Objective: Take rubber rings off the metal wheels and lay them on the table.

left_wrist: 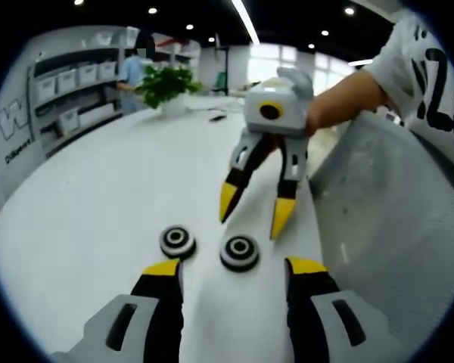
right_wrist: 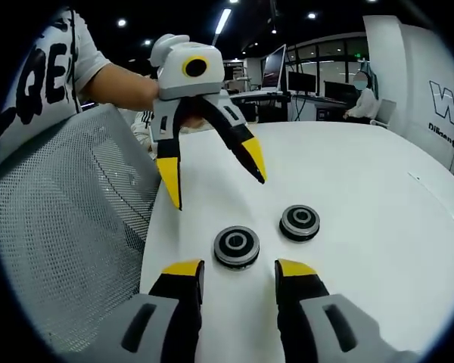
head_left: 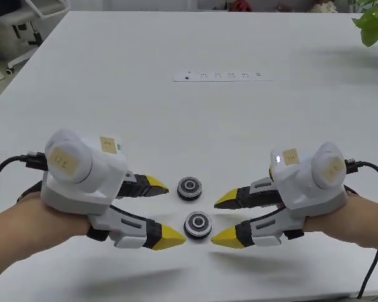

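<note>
Two small round metal wheels lay flat on the white tabletop [head_left: 176, 119], right between the two grippers. The near wheel [head_left: 197, 223] and the far wheel [head_left: 189, 187] were close together but not touching. Each wheel had a black rubber ring [right_wrist: 220, 248] around its outside, so no ring was off yet.

The left gripper [head_left: 167, 210], grey with yellow tips, was spread wide and had nothing in it. The right gripper [head_left: 222, 219] looked the same, wide and holding nothing. Both pointed at the wheels, with their tips near the near wheel but apart from it.

The wheels looked hard and smooth, so they would likely slide on the tabletop if pushed. The rings looked soft and stretchy, and they probably sat tight on the metal. It seemed best for one gripper to pinch a wheel to keep it in place. The other gripper could then nip the edge of the ring and peel it off. A tiny pinch might slip off the rubber.
</note>
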Tool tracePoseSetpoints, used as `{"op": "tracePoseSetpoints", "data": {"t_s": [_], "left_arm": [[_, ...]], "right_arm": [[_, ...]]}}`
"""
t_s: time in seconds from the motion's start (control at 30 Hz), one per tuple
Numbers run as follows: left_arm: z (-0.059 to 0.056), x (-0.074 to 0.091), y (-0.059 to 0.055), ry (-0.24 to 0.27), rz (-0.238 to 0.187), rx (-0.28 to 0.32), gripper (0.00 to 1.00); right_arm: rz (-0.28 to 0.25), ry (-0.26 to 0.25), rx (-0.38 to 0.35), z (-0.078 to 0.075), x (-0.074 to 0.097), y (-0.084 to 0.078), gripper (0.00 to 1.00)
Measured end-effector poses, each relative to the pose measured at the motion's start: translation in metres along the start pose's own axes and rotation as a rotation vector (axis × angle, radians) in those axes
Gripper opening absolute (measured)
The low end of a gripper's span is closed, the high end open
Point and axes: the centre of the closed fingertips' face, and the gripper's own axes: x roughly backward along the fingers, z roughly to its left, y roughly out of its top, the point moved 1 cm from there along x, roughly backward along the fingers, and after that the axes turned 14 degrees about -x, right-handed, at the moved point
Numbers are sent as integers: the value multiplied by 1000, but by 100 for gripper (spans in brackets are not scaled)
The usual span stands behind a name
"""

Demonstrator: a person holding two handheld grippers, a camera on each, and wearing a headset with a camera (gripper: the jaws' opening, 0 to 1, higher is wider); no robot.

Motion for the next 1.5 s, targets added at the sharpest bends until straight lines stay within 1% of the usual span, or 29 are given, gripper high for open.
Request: {"op": "tracePoseSetpoints", "data": {"t_s": [0.23, 0.47, 0.67, 0.97, 1.13, 1.5], "left_arm": [[-1, -5, 0, -13, 2, -2, 53], [1, -11, 2, -22, -3, 2, 48], [-2, -17, 3, -37, -3, -1, 46], [-4, -24, 2, -56, -1, -1, 41], [-6, -28, 0, -66, 8, -4, 39], [-6, -32, 3, -73, 2, -3, 32]], "right_arm": [[5, 1, -4, -1, -1, -1, 33], [6, -2, 1, -2, -3, -1, 31], [8, 0, -7, -3, -3, -1, 29], [4, 2, -11, -3, -4, -2, 29], [9, 7, -16, -2, -5, -4, 29], [6, 9, -17, -1, -5, -4, 29]]}}
